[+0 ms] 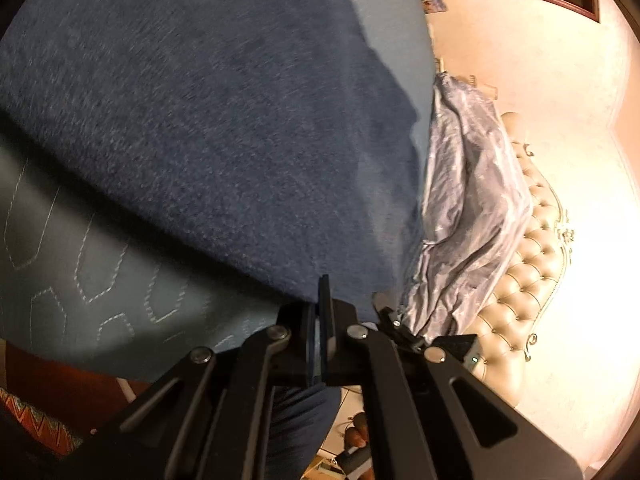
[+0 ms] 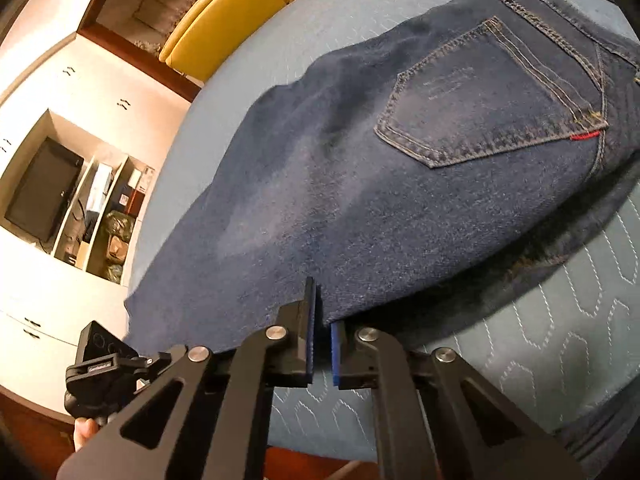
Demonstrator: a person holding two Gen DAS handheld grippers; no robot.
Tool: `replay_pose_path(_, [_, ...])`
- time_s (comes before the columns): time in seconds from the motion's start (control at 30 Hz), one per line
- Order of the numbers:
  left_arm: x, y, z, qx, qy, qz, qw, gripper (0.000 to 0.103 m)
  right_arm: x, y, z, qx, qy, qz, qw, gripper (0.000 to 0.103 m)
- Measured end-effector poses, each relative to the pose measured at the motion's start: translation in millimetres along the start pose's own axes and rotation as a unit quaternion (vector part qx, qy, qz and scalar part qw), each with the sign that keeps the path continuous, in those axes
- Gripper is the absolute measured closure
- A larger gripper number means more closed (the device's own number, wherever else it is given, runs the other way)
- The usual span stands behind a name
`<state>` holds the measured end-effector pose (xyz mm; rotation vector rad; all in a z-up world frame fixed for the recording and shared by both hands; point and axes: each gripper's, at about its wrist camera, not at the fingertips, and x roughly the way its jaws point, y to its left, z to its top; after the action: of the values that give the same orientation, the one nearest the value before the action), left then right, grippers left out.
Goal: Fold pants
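Note:
Dark blue jeans [image 1: 200, 140] fill most of the left wrist view, lifted off the quilted teal bedspread [image 1: 80, 280]. My left gripper [image 1: 320, 312] is shut on their near edge, with denim also hanging below the fingers. In the right wrist view the jeans [image 2: 360, 200] lie with a back pocket [image 2: 492, 96] and its red tag facing up. My right gripper [image 2: 322, 328] is shut on the near denim edge, which runs between the blue pads. The far end of the jeans is out of sight.
A crumpled grey satin cloth [image 1: 468, 200] lies against a tufted cream headboard [image 1: 528, 272]. Past the bed's edge are a yellow chair [image 2: 224, 16] and white wardrobe shelves [image 2: 92, 208]. A hand [image 2: 84, 436] holds a black device [image 2: 100, 360] at lower left.

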<state>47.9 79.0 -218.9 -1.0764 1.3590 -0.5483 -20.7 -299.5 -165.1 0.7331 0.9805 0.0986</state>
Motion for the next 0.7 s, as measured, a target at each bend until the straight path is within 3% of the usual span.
replay_pose_path(0.3, [10.1, 11.4, -2.9, 0.016, 0.011, 0.026, 0.9995, 0.102, 8.5, 0.4, -12.1, -0.031, 0.026, -0.031, 0.999, 0.093])
replay_pose_path(0.37, [7.5, 11.0, -5.5, 0.026, 0.022, 0.028, 0.999, 0.09, -6.6, 0.0, -17.0, -0.05, 0.035, -0.049, 0.997, 0.089])
replay_pose_path(0.4, [5.1, 9.6, -8.3, 0.037, 0.03, 0.028, 0.9985, 0.083, -14.1, -1.5, -19.2, -0.051, 0.036, -0.063, 0.996, 0.078])
replay_pose_path(0.43, [-1.0, 8.4, -13.4, 0.048, 0.04, 0.031, 0.9976, 0.074, -23.9, -5.7, -20.4, -0.052, 0.034, -0.078, 0.995, 0.076])
replay_pose_path(0.57, [-40.7, -8.8, -26.5, 0.126, 0.029, 0.045, 0.9905, 0.065, -76.6, -14.8, 1.2, -0.098, -0.028, -0.126, 0.987, 0.072])
replay_pose_path(0.6, [-55.5, -19.4, -24.8, 0.16, 0.004, 0.058, 0.9855, 0.062, -85.5, -15.4, 12.6, -0.112, -0.056, -0.139, 0.982, 0.057])
replay_pose_path(0.63, [-63.8, -27.4, -21.6, 0.181, -0.017, 0.067, 0.9811, 0.053, -90.8, -15.6, 25.2, -0.128, -0.083, -0.151, 0.977, 0.032])
replay_pose_path(0.67, [-73.5, -40.3, -14.3, 0.215, -0.055, 0.086, 0.9712, 0.048, -87.6, -15.0, 42.4, -0.162, -0.11, -0.168, 0.966, 0.023])
replay_pose_path(0.7, [-78.9, -49.3, -8.6, 0.242, -0.088, 0.106, 0.9606, 0.037, -80.6, -18.1, 55.2, -0.188, -0.118, -0.183, 0.958, 0.022])
